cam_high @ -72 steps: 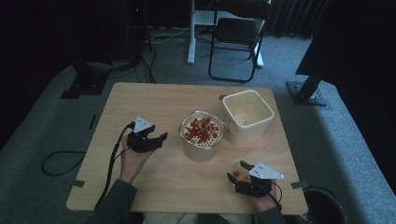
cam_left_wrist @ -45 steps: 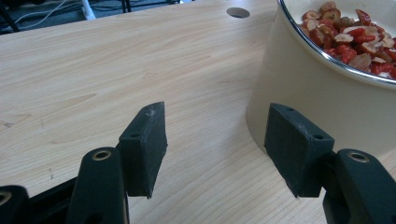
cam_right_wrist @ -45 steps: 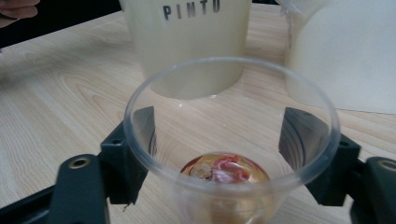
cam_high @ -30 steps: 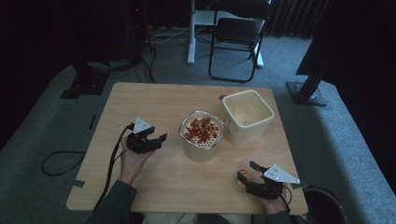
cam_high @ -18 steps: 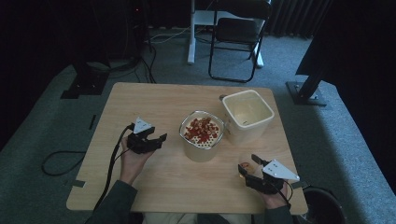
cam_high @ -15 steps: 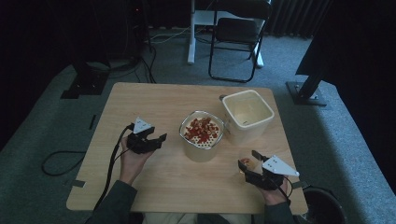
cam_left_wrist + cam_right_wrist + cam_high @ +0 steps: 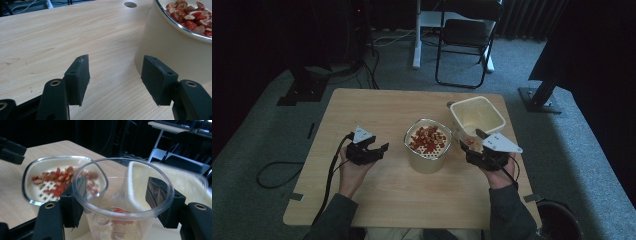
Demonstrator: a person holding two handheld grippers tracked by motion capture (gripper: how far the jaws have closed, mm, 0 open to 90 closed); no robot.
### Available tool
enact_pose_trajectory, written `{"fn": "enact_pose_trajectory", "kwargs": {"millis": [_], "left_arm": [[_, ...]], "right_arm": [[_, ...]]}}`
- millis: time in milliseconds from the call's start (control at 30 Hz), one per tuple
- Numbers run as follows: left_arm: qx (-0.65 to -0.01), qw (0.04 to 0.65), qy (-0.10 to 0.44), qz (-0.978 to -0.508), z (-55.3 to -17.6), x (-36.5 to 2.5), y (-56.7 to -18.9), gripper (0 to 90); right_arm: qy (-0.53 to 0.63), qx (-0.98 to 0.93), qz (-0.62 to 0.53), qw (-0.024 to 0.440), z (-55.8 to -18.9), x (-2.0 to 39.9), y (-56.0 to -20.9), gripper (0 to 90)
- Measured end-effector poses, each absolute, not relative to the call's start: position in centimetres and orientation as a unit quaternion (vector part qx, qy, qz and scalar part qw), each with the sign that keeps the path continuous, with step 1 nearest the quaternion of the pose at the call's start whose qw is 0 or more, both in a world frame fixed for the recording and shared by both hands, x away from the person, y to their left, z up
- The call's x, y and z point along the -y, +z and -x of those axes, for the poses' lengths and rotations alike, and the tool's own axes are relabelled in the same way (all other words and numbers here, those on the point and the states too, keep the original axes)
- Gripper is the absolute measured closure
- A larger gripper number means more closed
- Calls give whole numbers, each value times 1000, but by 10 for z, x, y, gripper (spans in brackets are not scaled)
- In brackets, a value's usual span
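The clear plastic cup (image 7: 122, 202) sits between the two black pads of the right gripper (image 7: 122, 202), which have just been closing on its ribbed wall and now press it from both sides. A few red and pale fruit pieces (image 7: 119, 218) lie in its bottom. From above, the right gripper (image 7: 473, 150) holds it lifted between the strainer bowl (image 7: 428, 145) and the empty tub (image 7: 477, 116), close to both.

No writing or label can be read on anything.

The strainer bowl is round-cornered and cream, with a bright metal rim and a holed floor under its red pieces. The empty tub is cream, square with soft corners, and stands near the table's far right edge. The left gripper (image 7: 374, 152) rests on the wooden table (image 7: 377, 107), its pads wide apart with nothing between them, just beside the bowl's smooth wall (image 7: 175, 55). The table's left and near parts lie bare, its grain pale and matte.
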State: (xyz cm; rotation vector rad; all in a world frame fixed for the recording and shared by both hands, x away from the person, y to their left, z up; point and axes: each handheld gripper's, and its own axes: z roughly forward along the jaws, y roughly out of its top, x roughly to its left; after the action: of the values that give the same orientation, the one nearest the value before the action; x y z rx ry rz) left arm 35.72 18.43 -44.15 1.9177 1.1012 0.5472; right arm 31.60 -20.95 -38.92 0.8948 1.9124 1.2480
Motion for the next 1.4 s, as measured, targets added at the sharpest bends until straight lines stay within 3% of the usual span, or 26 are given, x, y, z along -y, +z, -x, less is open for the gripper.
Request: {"fn": "enact_pose_trajectory", "kwargs": {"millis": [500,1400], "left_arm": [[-448,421,215,-759,-357,-190,-444,405],[-459,428,208,-750,-358,-200,-447,408]], "right_arm": [[447,-759,-314,353,-352,178,-366,336],[423,-775,-294,367,-361,170,-356,340]]}}
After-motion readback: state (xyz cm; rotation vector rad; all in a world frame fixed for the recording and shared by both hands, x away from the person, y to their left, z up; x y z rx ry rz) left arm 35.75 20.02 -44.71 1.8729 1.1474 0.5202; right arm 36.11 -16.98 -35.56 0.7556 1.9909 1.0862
